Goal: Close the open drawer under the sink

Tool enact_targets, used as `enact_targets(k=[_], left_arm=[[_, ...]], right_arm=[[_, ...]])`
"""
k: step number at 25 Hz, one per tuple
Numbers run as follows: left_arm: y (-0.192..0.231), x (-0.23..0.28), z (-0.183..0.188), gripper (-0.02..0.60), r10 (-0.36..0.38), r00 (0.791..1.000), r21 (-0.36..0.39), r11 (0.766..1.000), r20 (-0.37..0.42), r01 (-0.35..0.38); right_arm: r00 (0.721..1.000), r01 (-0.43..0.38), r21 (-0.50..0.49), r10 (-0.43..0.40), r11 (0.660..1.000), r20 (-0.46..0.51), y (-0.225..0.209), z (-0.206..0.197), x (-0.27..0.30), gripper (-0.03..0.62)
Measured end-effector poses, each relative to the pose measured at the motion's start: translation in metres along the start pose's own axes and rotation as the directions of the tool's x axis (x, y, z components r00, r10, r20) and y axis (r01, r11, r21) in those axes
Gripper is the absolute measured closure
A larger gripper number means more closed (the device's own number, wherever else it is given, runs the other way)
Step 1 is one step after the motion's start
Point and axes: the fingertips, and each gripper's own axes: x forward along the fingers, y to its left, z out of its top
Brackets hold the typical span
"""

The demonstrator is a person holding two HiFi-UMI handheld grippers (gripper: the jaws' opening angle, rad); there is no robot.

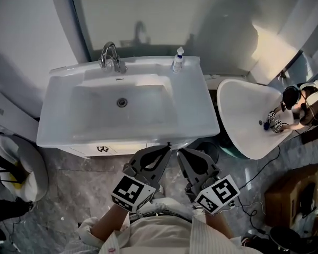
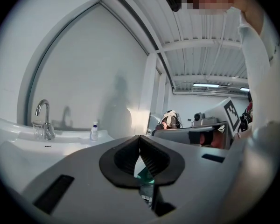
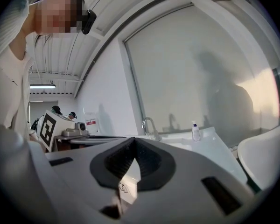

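The white sink (image 1: 95, 126) sits on a white cabinet. Its drawer front (image 1: 102, 149) shows only as a narrow strip with a small logo under the sink's front rim; how far it stands out I cannot tell. My left gripper (image 1: 167, 147) and right gripper (image 1: 180, 152) hang side by side just in front of the cabinet's right end. Both are shut, tips together, with nothing held. In the left gripper view my left gripper (image 2: 139, 137) points past the sink's right side. Through the right gripper (image 3: 134, 140) a white logo panel (image 3: 126, 188) shows.
A chrome faucet (image 1: 110, 56) and a small bottle (image 1: 178, 60) stand at the sink's back. A white tub (image 1: 244, 115) sits close on the right with a dark bin (image 1: 208, 150) beside it. A cardboard box (image 1: 291, 194), floor cables and another person (image 1: 303, 102) are further right.
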Motion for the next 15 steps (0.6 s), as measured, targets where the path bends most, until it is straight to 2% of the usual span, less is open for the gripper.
enact_targets(k=[15], left_arm=[[0.0033,-0.008,-0.0074,0.566,0.029,1.0,-0.019,0.999,-0.009,-0.029]], right_arm=[[1.0,-0.022,0.016,0.022,1.0,-0.014,0.0074,-0.0022,0.001,0.585]])
